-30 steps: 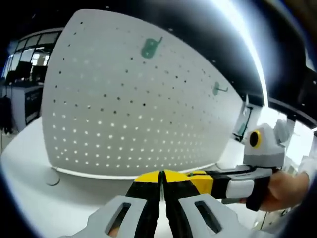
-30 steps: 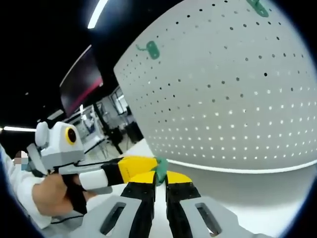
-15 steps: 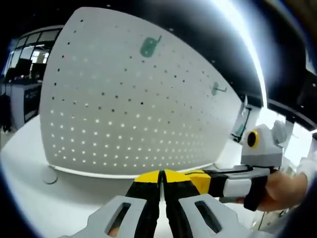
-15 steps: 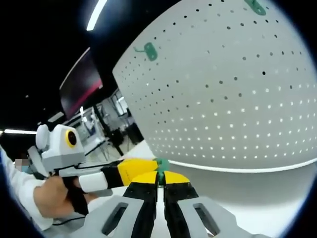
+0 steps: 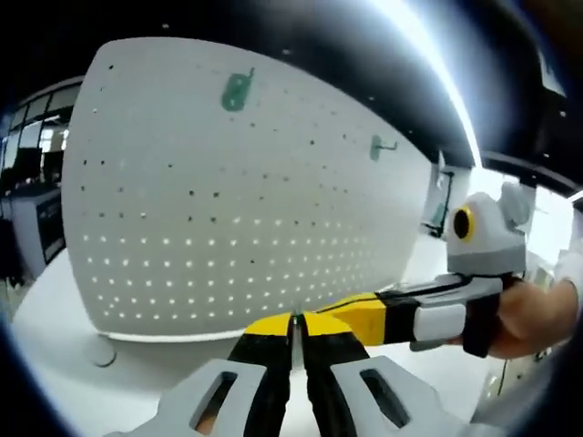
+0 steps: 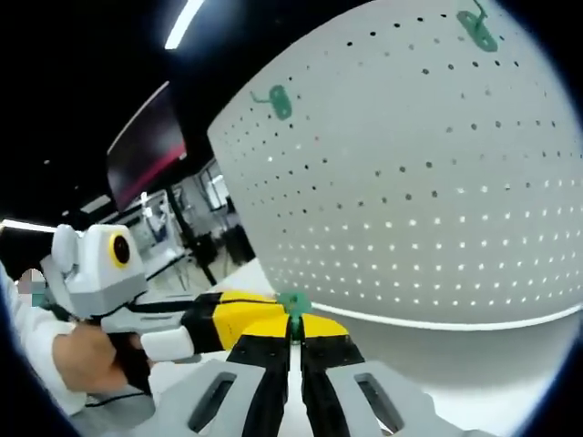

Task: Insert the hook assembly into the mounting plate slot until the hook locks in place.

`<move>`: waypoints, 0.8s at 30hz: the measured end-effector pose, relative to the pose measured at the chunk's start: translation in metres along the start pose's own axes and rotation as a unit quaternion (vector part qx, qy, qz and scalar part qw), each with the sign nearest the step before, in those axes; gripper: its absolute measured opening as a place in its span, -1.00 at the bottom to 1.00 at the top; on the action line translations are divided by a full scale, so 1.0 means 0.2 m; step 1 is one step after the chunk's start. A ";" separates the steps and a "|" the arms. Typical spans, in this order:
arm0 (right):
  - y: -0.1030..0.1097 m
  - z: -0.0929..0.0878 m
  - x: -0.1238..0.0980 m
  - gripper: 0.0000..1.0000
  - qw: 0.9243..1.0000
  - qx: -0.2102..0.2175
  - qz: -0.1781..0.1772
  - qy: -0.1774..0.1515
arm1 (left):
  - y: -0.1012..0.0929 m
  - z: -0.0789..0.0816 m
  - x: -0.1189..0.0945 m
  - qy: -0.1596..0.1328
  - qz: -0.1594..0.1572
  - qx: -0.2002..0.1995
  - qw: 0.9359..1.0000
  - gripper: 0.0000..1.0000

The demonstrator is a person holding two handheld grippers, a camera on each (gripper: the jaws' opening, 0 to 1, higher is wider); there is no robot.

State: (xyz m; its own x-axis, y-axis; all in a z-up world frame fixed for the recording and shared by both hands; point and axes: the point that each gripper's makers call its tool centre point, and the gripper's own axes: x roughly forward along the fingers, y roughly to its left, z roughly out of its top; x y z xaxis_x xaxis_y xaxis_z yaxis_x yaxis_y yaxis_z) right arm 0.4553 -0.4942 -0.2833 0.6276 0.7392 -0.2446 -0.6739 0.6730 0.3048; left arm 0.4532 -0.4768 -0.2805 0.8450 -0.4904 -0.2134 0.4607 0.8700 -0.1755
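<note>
A white pegboard [image 5: 228, 191] stands upright on the white counter [image 5: 64, 314], with two green hooks [image 5: 238, 91] [image 5: 376, 147] already mounted high on it, well apart. The right gripper [image 6: 293, 326] has its jaws pressed together on a small green hook [image 6: 294, 303], near the board's foot. The left gripper [image 5: 293, 326] is closed, its tips meeting the right gripper's; I cannot tell whether it also pinches the hook.

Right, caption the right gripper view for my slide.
Right claw pinching a green hook beside the left claw, facing a white pegboard.
</note>
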 end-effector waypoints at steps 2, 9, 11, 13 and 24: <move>-0.02 0.01 -0.01 -0.99 1.000 -0.013 -0.010 0.000 | 0.00 0.01 0.00 -0.001 0.000 0.009 1.000 -0.88; -0.07 0.04 -0.04 -0.99 0.999 -0.024 -0.030 -0.005 | 0.00 0.03 0.00 -0.001 0.007 0.045 0.999 -0.79; -0.08 0.05 -0.05 -0.99 0.999 -0.026 -0.035 -0.007 | -0.01 0.03 -0.01 -0.002 0.007 0.053 0.999 -0.77; -0.08 0.06 -0.06 -0.99 0.999 -0.029 -0.039 -0.009 | -0.01 0.03 0.00 -0.001 0.007 0.063 0.998 -0.72; -0.13 0.14 -0.12 -0.99 0.996 -0.052 -0.063 -0.026 | -0.06 0.07 -0.01 -0.002 -0.043 0.092 0.995 -0.47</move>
State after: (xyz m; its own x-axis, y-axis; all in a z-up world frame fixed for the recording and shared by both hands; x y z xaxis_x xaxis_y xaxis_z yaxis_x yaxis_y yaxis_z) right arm 0.4687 -0.5303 -0.2588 0.7272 0.6480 -0.2263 -0.6236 0.7615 0.1766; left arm 0.4491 -0.4855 -0.2651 0.8017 -0.5629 -0.2010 0.5722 0.8200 -0.0143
